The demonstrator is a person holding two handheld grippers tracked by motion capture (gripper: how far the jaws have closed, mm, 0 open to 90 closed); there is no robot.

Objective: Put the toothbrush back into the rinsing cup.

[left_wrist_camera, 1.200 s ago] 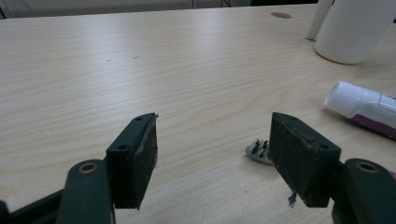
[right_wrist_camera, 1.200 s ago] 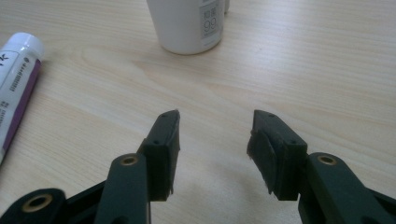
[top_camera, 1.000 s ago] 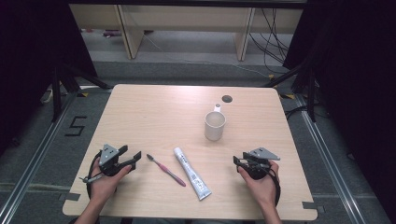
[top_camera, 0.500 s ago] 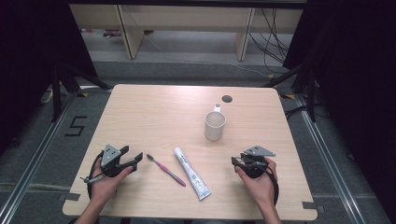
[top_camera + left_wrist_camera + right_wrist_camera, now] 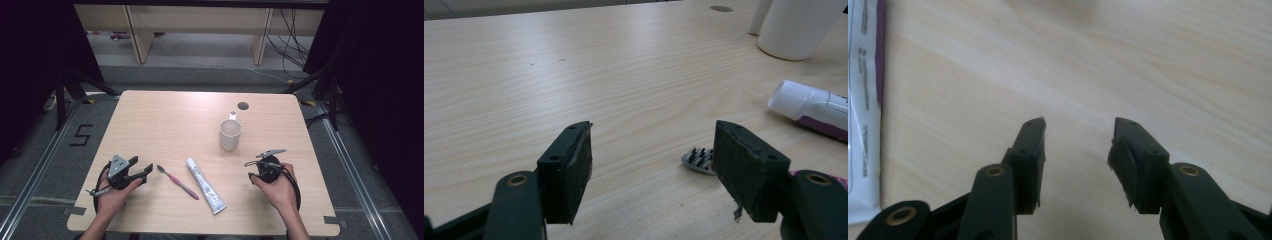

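A pink toothbrush (image 5: 177, 182) and a white toothpaste tube (image 5: 206, 185) lie side by side near the front of the wooden table (image 5: 165, 120). A white mug (image 5: 230, 135) stands upright behind them. My left gripper (image 5: 142, 170) rests at the front left, open, its jaws pointing at the brush head (image 5: 696, 160), which lies just beside the right-hand pad. In the left gripper view my left gripper (image 5: 654, 150) holds nothing. My right gripper (image 5: 257, 170) hovers at the front right, tilted down at bare wood. In its own view my right gripper (image 5: 1078, 135) is open and empty; its jaws have just been closing a little.
A small round hole (image 5: 243, 105) sits in the tabletop behind the mug. The tube's capped end (image 5: 811, 107) and the mug (image 5: 799, 27) appear to the right in the left gripper view. The tube's flat end (image 5: 865, 100) lies at the left edge of the right gripper view.
The right hand has risen a little and tipped its gripper downward. The left hand, brush, tube and mug have not moved.
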